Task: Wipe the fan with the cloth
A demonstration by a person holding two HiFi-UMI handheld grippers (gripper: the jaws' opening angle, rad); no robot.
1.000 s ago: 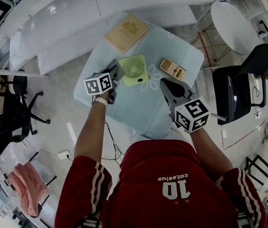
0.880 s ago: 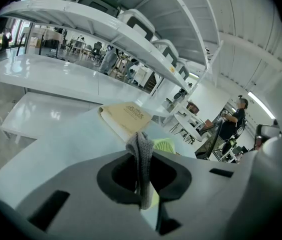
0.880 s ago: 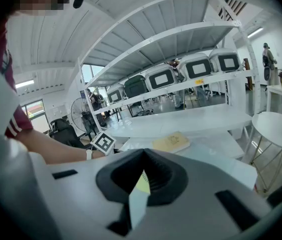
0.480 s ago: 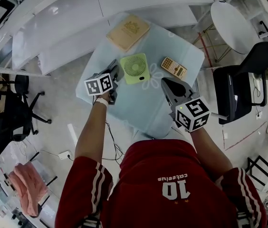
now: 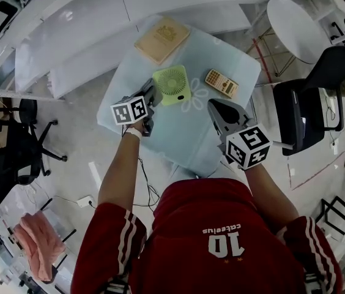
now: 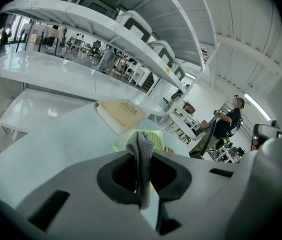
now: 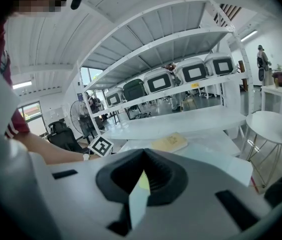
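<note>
Light-green square fan [image 5: 172, 84] lies on the pale glass table [image 5: 178, 133], with the left gripper [image 5: 152, 98] just beside it. Left gripper view: jaws pinch a grey knitted cloth [image 6: 141, 159]. Right gripper view: the right gripper [image 7: 142, 156] has its jaws together, empty.

In the left gripper view the cloth [image 6: 142, 174] sinks behind the left gripper [image 6: 141, 153], its lower end hidden, and it screens most of the fan [image 6: 156, 138]. Past the right gripper [image 7: 142, 154] only a green sliver of fan shows. The print on the far book [image 5: 162, 39] — too small to read.
</note>
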